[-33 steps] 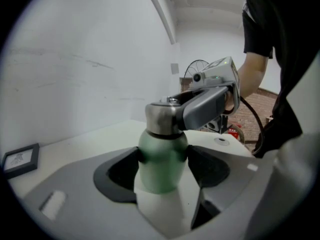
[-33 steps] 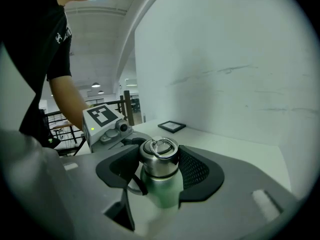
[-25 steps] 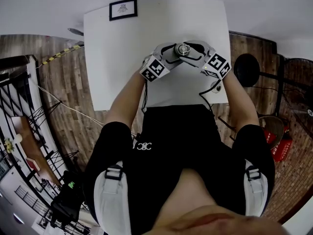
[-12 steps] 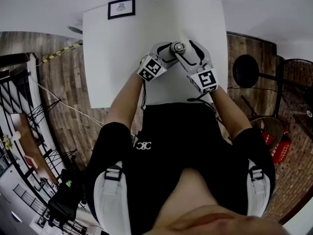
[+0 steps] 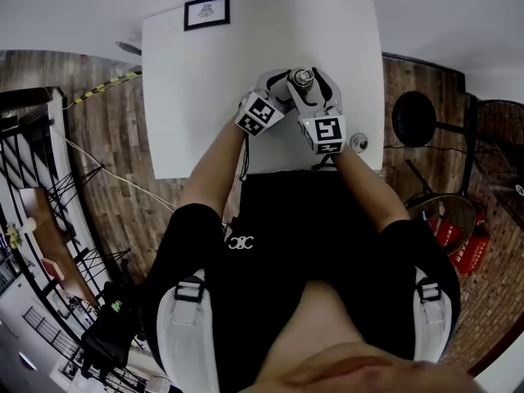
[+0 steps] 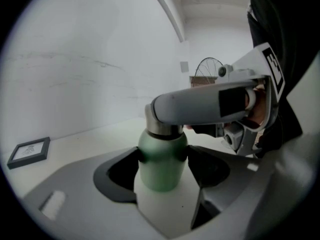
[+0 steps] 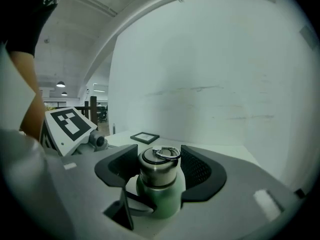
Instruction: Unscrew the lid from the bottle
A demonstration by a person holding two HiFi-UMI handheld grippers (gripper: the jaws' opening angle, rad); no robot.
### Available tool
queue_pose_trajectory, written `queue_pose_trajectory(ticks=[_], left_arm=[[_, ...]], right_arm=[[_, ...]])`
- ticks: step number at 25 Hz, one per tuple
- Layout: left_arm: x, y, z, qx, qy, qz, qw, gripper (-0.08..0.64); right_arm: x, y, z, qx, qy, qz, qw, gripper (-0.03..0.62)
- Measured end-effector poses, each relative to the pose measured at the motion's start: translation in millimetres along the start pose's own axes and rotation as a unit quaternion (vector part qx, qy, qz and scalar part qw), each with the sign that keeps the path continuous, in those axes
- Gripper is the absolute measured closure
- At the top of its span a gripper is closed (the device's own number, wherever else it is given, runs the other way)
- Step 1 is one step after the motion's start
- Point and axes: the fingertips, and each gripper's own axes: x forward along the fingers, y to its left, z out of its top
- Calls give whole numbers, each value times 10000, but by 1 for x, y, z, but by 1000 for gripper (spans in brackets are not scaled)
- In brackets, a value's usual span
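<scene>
Left gripper (image 5: 286,88) and right gripper (image 5: 310,86) flank the bottle (image 5: 304,79) on the table (image 5: 188,97)

A white worktop (image 5: 205,97) is standing on a wood-plank floor (image 5: 115,162), and a plain white wall (image 7: 210,74) is rising along its far edge. A small black-framed picture (image 5: 206,13) is lying flat on the worktop, well beyond the left claw (image 5: 286,88) and off to its left. Past the right claw (image 5: 313,92), off the worktop's edge, a round black object (image 5: 413,117) is standing on the planks. Yellow-and-black striped tape (image 5: 98,91) is running across the floor far to the left claw's left. Ceiling lamps (image 7: 60,84) are glowing in the open room left of the right claw.
</scene>
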Motion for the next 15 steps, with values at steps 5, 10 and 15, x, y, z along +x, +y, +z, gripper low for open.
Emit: queue_pose_trajectory(ticks=[5,10,15], left_arm=[[0,0,0,7,-13,-28,10000,196],[8,3,-2,12,-13,-44,10000,196],[5,4,-1,25,-15,-77,10000,196]], right_arm=[[0,1,-1,-108,15,473,9988,325],[4,-3,-6,-218,151,1473,9887,327],[4,3,-5,-543,444,2690,9606,328]])
